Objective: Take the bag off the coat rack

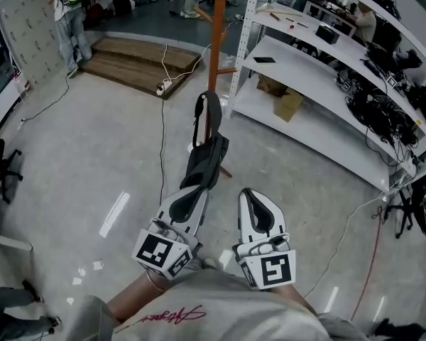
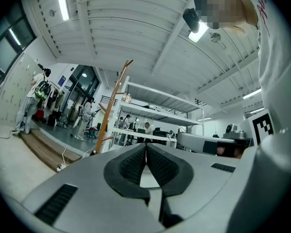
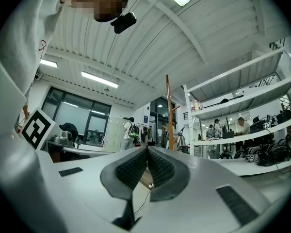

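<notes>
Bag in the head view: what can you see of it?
The bag is dark grey, soft fabric, long and narrow, with a black strap loop at its far end. It shows just past the tip of the left tongs, in front of the orange rack. Whether the shut tongs hold it, or it touches the rack, cannot be told.

One bag [image 1: 207, 151]; one coat rack [image 1: 217, 27]; two hand-held grippers, left [image 1: 196, 190] and right [image 1: 250, 192].

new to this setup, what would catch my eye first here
The orange coat rack pole rises mid-floor beside the white shelving, with a dark bag in front of it. Nearer, at the bottom of the head view, the left gripper and right gripper point forward, jaws together.
</notes>
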`<action>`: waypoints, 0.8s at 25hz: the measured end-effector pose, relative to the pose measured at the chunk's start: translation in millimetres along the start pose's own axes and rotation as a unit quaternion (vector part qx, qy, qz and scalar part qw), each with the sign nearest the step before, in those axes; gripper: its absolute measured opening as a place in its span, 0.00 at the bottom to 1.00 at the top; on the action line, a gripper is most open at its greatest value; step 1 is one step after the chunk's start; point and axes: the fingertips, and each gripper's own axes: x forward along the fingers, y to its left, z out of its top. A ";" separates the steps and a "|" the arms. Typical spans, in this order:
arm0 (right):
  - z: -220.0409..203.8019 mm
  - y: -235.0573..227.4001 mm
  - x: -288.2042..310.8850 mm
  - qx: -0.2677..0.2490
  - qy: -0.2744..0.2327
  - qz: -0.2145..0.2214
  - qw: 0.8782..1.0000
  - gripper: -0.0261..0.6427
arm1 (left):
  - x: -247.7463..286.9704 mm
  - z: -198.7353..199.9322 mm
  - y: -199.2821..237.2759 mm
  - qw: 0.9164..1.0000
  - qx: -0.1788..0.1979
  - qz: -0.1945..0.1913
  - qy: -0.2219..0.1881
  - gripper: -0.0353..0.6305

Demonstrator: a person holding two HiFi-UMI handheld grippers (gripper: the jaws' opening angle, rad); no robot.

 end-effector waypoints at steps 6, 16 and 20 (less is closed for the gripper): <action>-5.7 -9.7 0.2 0.004 -0.002 0.017 1.000 0.06 | 5.6 -5.2 -6.4 1.000 0.000 0.014 -0.002 0.08; -12.2 -21.4 33.8 -0.001 -0.003 0.029 1.000 0.06 | 35.2 -4.8 16.0 1.000 0.004 0.012 -0.006 0.08; -14.7 -34.7 62.2 -0.002 -0.004 0.023 1.000 0.07 | 61.6 -3.8 38.3 1.000 0.002 0.010 -0.002 0.08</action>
